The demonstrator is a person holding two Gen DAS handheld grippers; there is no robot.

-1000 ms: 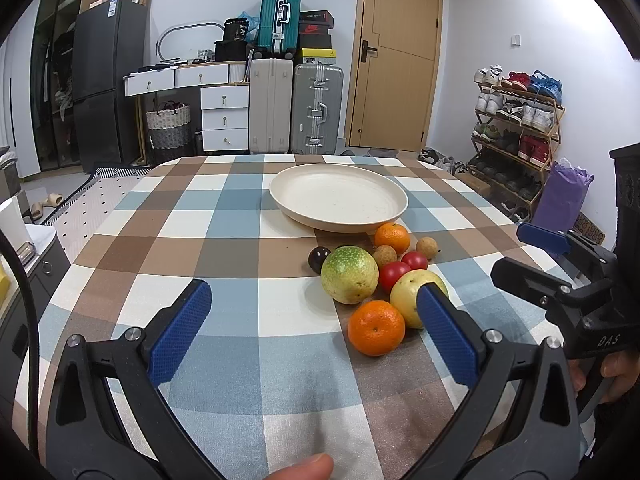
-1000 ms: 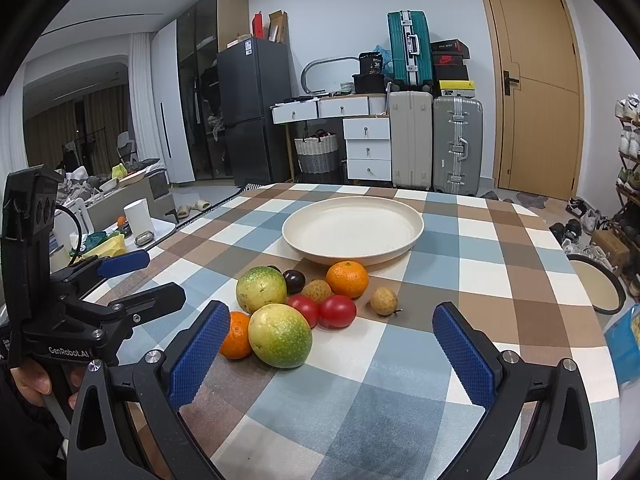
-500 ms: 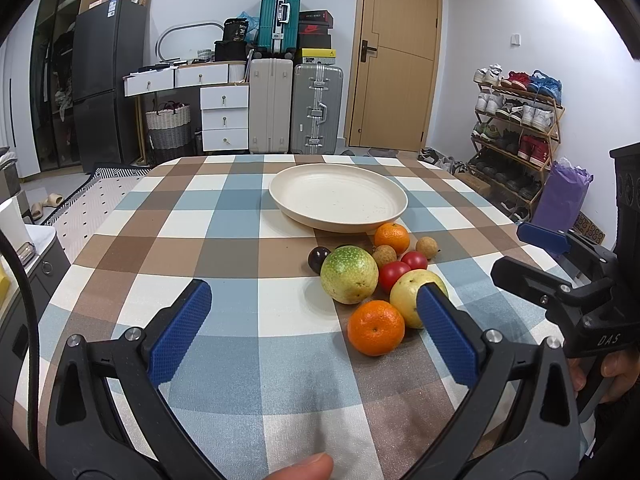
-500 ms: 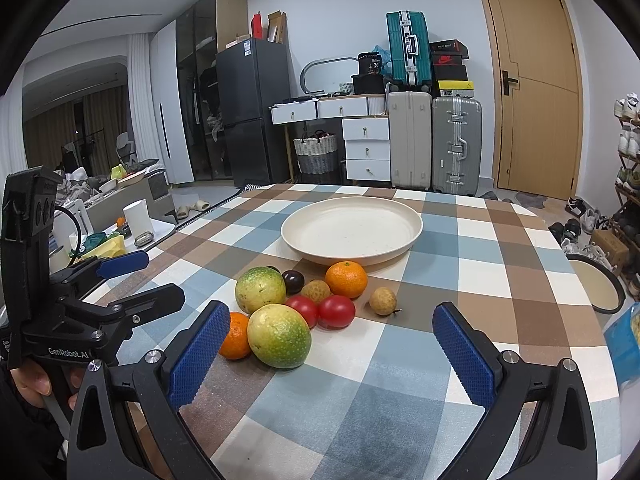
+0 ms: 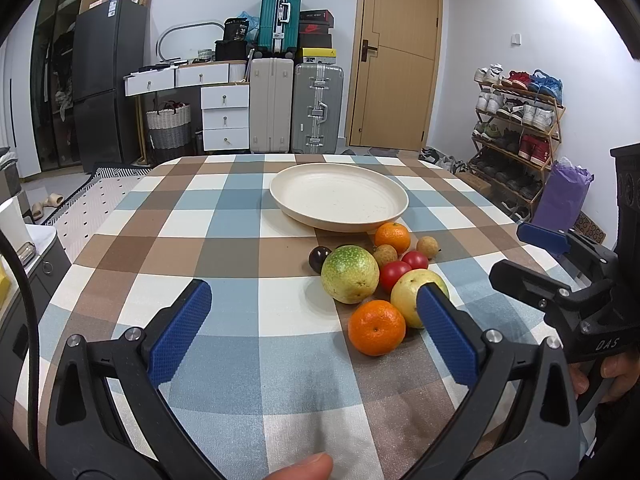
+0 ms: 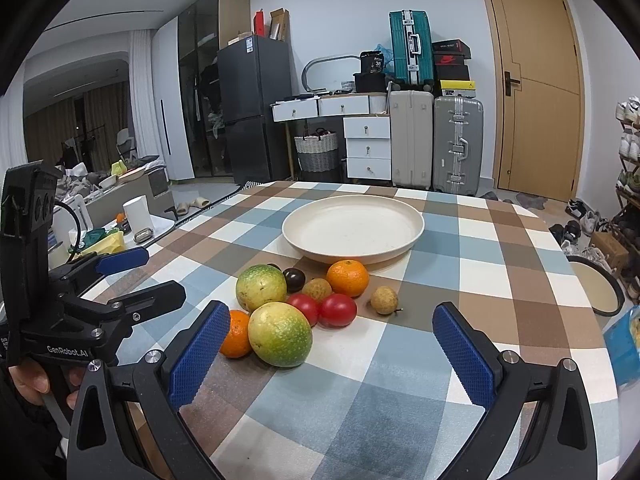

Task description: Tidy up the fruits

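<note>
Right wrist view, fruits [image 6: 304, 304] ahead of right tool [image 6: 328, 344], both tools spread apart

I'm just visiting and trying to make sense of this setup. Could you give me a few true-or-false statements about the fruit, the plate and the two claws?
1. The cream plate already holds fruit. False: it is bare; all the fruit lies on the checked tablecloth in front of it.
2. Two red tomatoes lie side by side in the pile. True.
3. The left claw is gripping an orange. False: its jaws stand wide apart with nothing between them.
4. The right claw is open and empty. True.
5. There is only one orange. False: one orange sits by the plate's rim, another orange at the near end of the pile.
</note>
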